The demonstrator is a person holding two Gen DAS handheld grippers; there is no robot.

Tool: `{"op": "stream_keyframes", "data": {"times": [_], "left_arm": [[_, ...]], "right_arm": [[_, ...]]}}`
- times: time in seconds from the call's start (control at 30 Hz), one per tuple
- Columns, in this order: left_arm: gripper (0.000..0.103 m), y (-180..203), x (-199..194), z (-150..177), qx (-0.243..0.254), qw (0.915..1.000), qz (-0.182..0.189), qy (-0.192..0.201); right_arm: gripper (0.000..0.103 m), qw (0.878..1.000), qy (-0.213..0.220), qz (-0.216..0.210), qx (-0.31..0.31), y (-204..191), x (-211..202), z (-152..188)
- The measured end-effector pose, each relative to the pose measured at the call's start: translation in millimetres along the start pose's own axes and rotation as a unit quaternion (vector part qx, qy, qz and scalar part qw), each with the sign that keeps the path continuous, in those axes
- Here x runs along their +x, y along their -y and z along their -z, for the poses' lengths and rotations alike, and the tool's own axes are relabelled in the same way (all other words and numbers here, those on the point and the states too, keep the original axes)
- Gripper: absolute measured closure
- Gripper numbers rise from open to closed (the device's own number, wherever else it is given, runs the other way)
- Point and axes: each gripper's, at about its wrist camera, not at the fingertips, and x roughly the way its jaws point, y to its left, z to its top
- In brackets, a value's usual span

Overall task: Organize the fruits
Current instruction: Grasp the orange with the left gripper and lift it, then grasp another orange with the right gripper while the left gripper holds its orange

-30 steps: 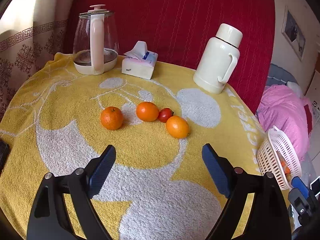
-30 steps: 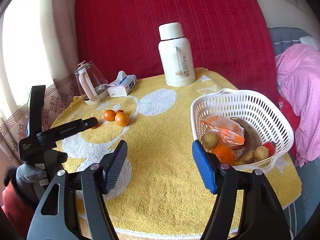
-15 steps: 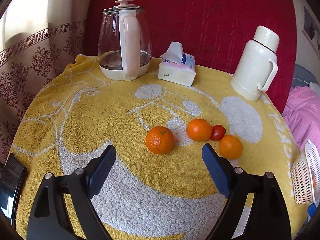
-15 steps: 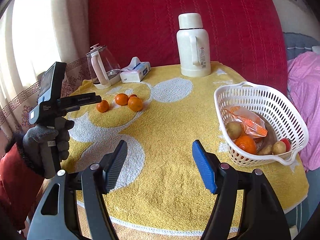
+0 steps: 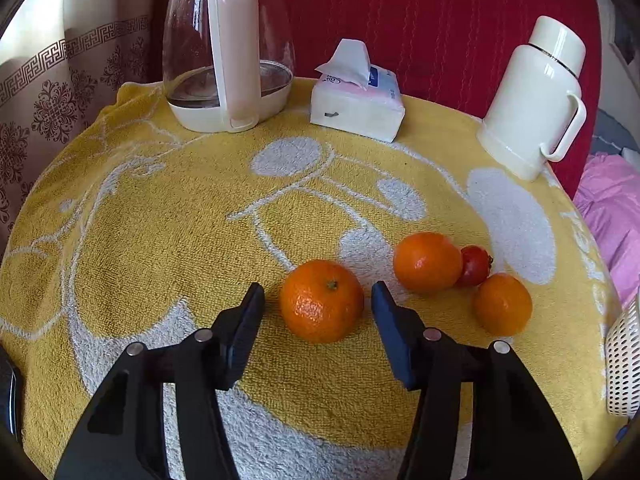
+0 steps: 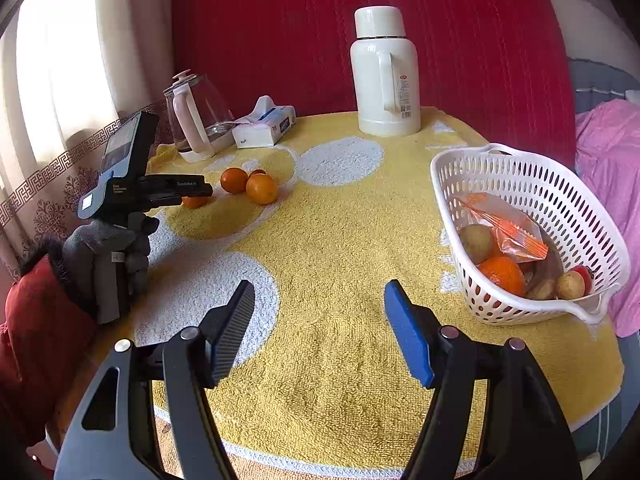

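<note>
Nearest orange point(image 5: 321, 301) sits untouched between the spread left tool point(image 5: 318, 304); right tool point(image 6: 320, 312) hangs spread.

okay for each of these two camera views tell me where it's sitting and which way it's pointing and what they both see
Left wrist: rides the left gripper, low over the yellow towel, facing the nearest orange between its open fingers.
Right wrist: rides the right gripper, higher, facing across the table; shows its fingers, the white basket and the gloved left hand.
Shared: oranges, kettle, tissue pack, thermos.
</note>
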Motion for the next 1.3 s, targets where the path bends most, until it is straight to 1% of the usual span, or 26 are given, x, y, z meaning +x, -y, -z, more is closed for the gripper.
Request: {"op": "stream_keyframes", "data": {"times": [0.03,0.1,0.23,0.37,0.53,0.63,0.77,1.07,1.3], "left_arm": [[0.052,-1.0,0.6,-0.5,-0.002,1.0,0.001,0.002],[0.061,-2.7,0.2,-1.0,-0.004,0.9999,0.015,0.005],[0.063,-8.4,-2.5,0.3,-0.017,0.9992,0.035,0.007],[0.063,-14.3,-7.8,2.9,-0.034,0.9979,0.054,0.011],[0.063,-16.9,-22.2,5.1,-0.042,0.9972,0.055,0.029],[0.063,-19.8,-32.2,3.9,-0.046,0.9965,0.051,0.048],[0.063,-23.4,-37.9,3.1,-0.052,0.996,0.039,0.062],[0.063,-38.5,-42.7,-0.2,-0.079,0.9938,0.039,0.068],[0.063,-40.3,-41.8,0.3,-0.084,0.9934,0.041,0.066]], "right_arm": [[0.034,1.0,-0.001,0.002,0.002,0.7,0.9,0.2],[0.034,1.0,-0.003,0.009,0.006,2.1,2.8,0.2],[0.034,1.0,-0.008,0.018,0.015,3.3,7.1,-1.3],[0.034,1.0,-0.024,0.014,0.012,-3.7,16.8,-9.4],[0.034,0.999,-0.045,-0.012,-0.007,-24.5,38.9,-29.9],[0.034,0.998,-0.06,-0.016,-0.024,-38.8,62.6,-42.5],[0.034,0.996,-0.081,-0.024,-0.02,-50.3,99.0,-57.8],[0.034,0.996,-0.088,-0.006,-0.033,-69.0,160.1,-91.1],[0.034,0.994,-0.099,0.002,-0.036,-77.7,193.2,-102.1]]}}
